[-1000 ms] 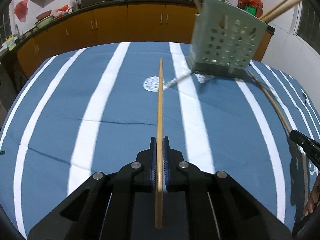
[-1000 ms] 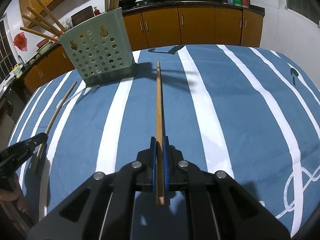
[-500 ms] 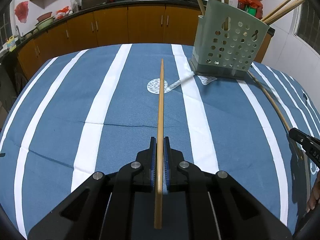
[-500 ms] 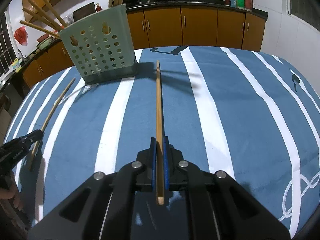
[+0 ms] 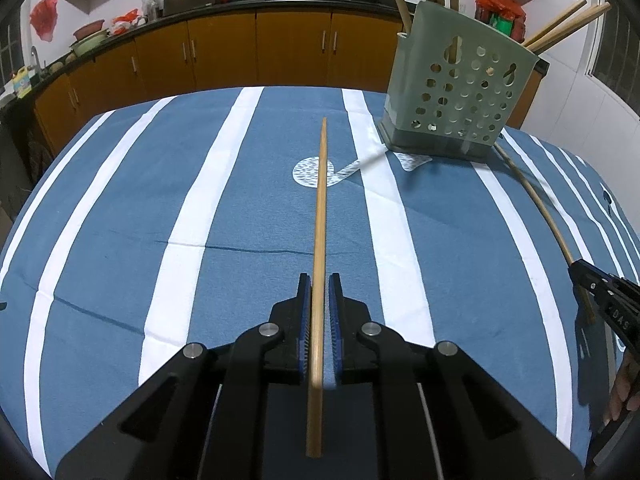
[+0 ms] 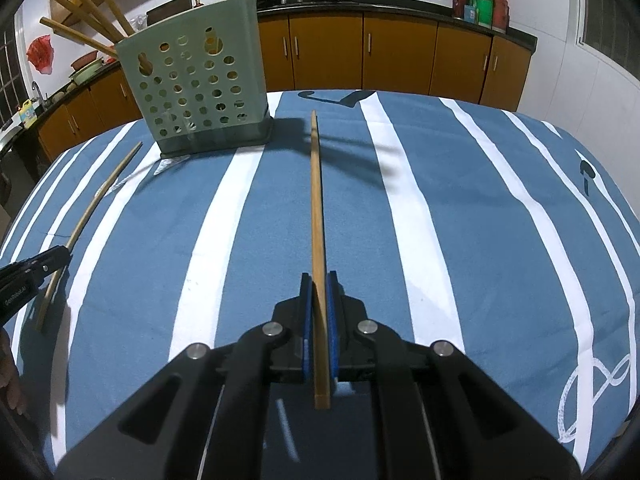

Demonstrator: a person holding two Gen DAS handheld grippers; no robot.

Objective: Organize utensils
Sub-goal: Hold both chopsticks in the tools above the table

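Note:
A pale green perforated utensil holder (image 5: 460, 92) stands on the blue striped tablecloth, with several wooden chopsticks sticking out; it also shows in the right wrist view (image 6: 204, 92). My left gripper (image 5: 319, 284) is shut on a wooden chopstick (image 5: 320, 208) that points forward, left of the holder. My right gripper (image 6: 318, 280) is shut on another wooden chopstick (image 6: 316, 200) that points forward, right of the holder. Each gripper's chopstick shows in the other's view: at the right edge (image 5: 536, 200) and at the left edge (image 6: 92, 208).
The blue cloth with white stripes (image 5: 200, 200) covers the table. Orange kitchen cabinets (image 5: 280, 48) with a dark counter, woks and pots run along the far wall. The left gripper's tip (image 6: 36, 272) shows at the left edge of the right wrist view.
The holder has come slightly closer and steadier in both views. Both grippers keep their chopsticks; the left jaws look a little less tight on theirs.

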